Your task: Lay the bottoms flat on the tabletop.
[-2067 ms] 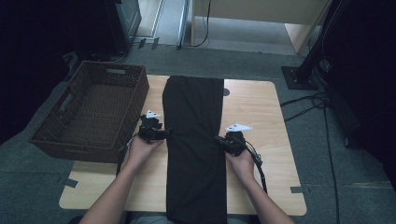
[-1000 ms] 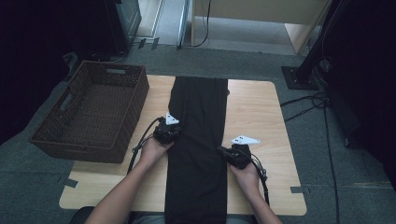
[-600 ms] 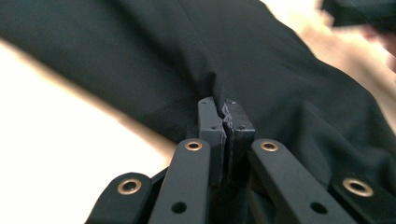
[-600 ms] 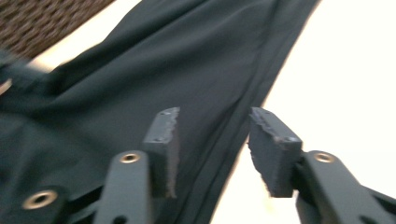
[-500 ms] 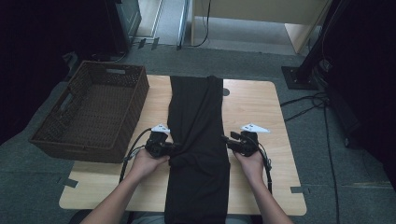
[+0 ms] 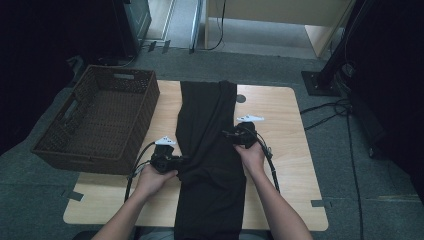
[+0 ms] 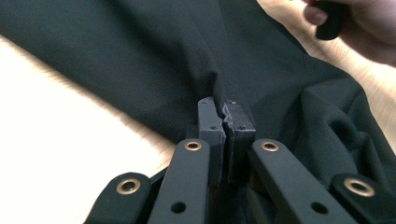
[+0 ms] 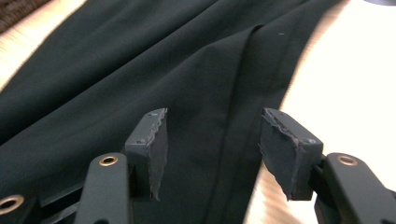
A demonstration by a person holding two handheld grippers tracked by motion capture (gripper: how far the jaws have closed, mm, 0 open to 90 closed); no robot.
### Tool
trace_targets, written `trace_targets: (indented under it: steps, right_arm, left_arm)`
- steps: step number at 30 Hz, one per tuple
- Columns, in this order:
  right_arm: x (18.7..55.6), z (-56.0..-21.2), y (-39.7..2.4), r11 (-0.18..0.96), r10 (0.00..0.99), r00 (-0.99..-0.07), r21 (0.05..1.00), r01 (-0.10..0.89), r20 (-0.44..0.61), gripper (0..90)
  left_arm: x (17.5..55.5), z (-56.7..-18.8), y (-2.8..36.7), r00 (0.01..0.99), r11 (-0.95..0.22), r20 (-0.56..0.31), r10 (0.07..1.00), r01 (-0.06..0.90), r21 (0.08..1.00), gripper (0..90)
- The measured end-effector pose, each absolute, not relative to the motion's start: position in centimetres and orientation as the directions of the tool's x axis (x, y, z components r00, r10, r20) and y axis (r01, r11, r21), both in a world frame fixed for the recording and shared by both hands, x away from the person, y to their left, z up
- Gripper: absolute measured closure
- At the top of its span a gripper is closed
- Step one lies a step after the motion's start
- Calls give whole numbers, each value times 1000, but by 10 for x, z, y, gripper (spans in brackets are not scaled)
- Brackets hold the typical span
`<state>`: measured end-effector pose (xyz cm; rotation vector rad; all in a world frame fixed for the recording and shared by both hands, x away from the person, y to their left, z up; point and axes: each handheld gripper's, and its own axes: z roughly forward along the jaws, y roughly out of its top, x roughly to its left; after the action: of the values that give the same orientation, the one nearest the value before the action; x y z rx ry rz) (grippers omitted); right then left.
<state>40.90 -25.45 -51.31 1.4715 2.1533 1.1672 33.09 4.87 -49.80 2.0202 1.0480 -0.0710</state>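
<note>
Both hands have shifted since a second ago: the left gripper (image 6: 176, 161) has drawn back toward the person along the cloth's (image 6: 210, 150) left edge, and the right gripper (image 6: 234, 134) has gone forward along the right edge. Left jaws pinch a fold of the cloth tight, seen close in the left gripper view (image 7: 224, 112). Right jaws have just been opening and stand apart over the cloth's edge (image 8: 210, 135), pads not pressing it. The cloth lies lengthwise down the table (image 6: 285, 150), bunched at the middle, beside the basket (image 6: 100, 120).
</note>
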Motion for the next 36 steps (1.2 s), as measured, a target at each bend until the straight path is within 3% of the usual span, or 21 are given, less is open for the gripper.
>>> trace_targets:
  steps: [8, 10, 16, 24, 31, 36]
  right_arm:
    - [413, -519, -234, 231, 883, -458, 753, 616, 104, 461]
    - [409, -520, -229, 281, 887, -462, 759, 587, 28, 528]
    - [401, -520, -227, 279, 876, -479, 765, 581, 44, 865]
    - [385, -517, -261, 154, 871, -437, 718, 679, 226, 891]
    - [354, -518, -281, 130, 854, -442, 711, 691, 274, 891]
    - [337, -517, -282, 143, 846, -454, 702, 698, 279, 891]
  left_arm:
    - [330, -499, 50, 642, -292, -395, 657, 700, 652, 879]
    - [330, -499, 49, 646, -300, -387, 659, 696, 652, 879]
    - [331, -501, 47, 639, -295, -388, 664, 701, 650, 876]
    - [332, -500, 51, 631, -294, -390, 671, 709, 640, 851]
    - [334, -486, 57, 644, -288, -376, 667, 687, 667, 648]
    - [350, -482, 62, 623, -260, -361, 695, 684, 681, 597]
